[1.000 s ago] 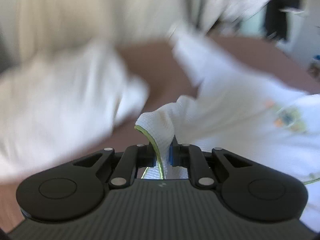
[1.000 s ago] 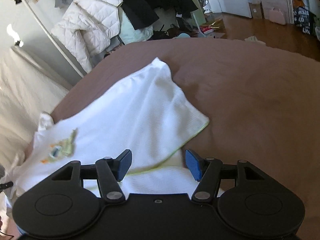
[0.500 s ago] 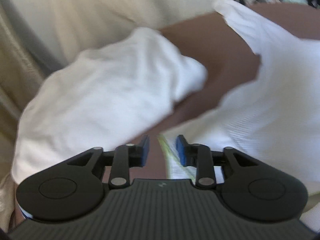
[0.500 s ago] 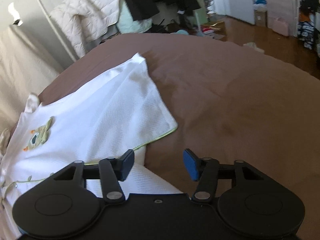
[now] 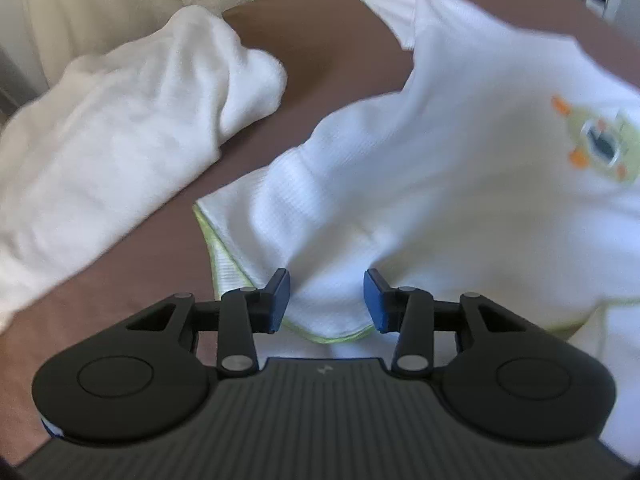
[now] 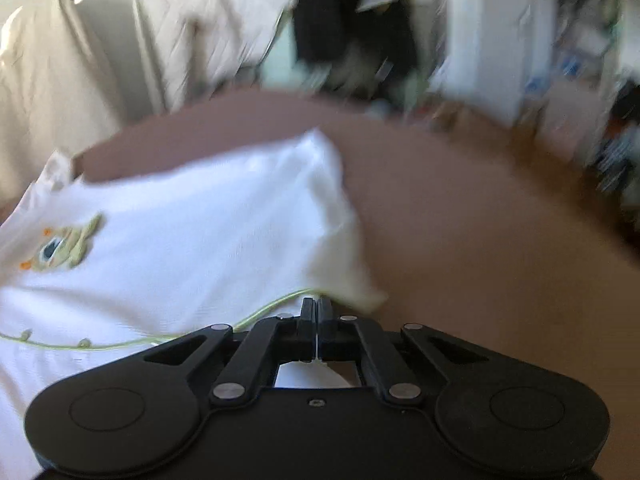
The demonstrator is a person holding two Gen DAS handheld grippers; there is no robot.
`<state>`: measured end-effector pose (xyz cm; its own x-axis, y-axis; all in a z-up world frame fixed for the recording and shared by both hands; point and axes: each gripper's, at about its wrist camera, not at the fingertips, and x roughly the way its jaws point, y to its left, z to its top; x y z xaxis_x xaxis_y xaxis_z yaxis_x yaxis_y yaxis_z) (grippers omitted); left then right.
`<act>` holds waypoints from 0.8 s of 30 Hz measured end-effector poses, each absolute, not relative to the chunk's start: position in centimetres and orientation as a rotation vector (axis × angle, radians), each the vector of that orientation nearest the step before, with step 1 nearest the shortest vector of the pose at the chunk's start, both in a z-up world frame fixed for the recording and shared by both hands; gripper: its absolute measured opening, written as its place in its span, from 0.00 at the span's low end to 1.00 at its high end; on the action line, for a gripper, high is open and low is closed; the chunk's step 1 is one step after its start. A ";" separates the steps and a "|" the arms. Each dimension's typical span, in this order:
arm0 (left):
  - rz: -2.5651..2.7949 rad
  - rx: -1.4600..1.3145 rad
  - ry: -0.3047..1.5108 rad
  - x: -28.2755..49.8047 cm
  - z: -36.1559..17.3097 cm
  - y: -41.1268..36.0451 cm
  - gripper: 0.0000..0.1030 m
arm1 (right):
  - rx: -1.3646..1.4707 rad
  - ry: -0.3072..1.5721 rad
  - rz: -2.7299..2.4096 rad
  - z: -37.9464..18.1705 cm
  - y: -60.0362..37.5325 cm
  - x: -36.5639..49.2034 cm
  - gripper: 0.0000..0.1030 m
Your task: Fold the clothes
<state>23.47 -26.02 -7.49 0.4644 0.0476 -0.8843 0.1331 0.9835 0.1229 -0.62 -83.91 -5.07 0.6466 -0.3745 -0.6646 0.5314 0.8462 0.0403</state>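
Left claw (image 5: pixel 326 300): held low over the white garment (image 5: pixel 440 184), pointing forward, blue fingertips (image 5: pixel 280 294) spread wide apart. Fold of the garment's green-trimmed hem lying in the gap between them; contact with either pad not determinable.

Right claw (image 6: pixel 317 312): also low and level, pointing far across the brown bed cover (image 6: pixel 480 248), fingers pressed together. Pinching the garment's near right edge, with the green hem line (image 6: pixel 264 306) running up to the closed tips and white cloth visible beneath the linkage.

White garment (image 6: pixel 192 240): spread flat on the bed cover, left of centre in the right wrist view, right of centre in the left wrist view. Embroidered green and orange motif (image 6: pixel 60 248) on its chest.

Left wrist view only: rumpled white bundle of cloth (image 5: pixel 120 120) lying to the far left on the bed cover (image 5: pixel 152 264), apart from the garment, with brown cover showing between them; cream curtain (image 5: pixel 100 0) behind it.

Right wrist view only: bare expanse of cover to the right of the garment, and beyond the bed's far edge a blurred heap of dark and pale clothing (image 6: pixel 340 32) and a wooden floor (image 6: pixel 560 120). Heavy motion blur in this view; finer detail not legible.
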 end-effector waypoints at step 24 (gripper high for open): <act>-0.504 0.162 0.954 9.5 -2.6 -40.4 0.47 | 1.082 0.652 -0.744 -11.9 -80.8 -15.8 0.71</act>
<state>9.45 -40.45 -2.60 0.4733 -0.3403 -0.8125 0.4799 0.8731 -0.0861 -15.75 -80.83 -11.88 0.5925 -0.2107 -0.7776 0.7985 0.2814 0.5322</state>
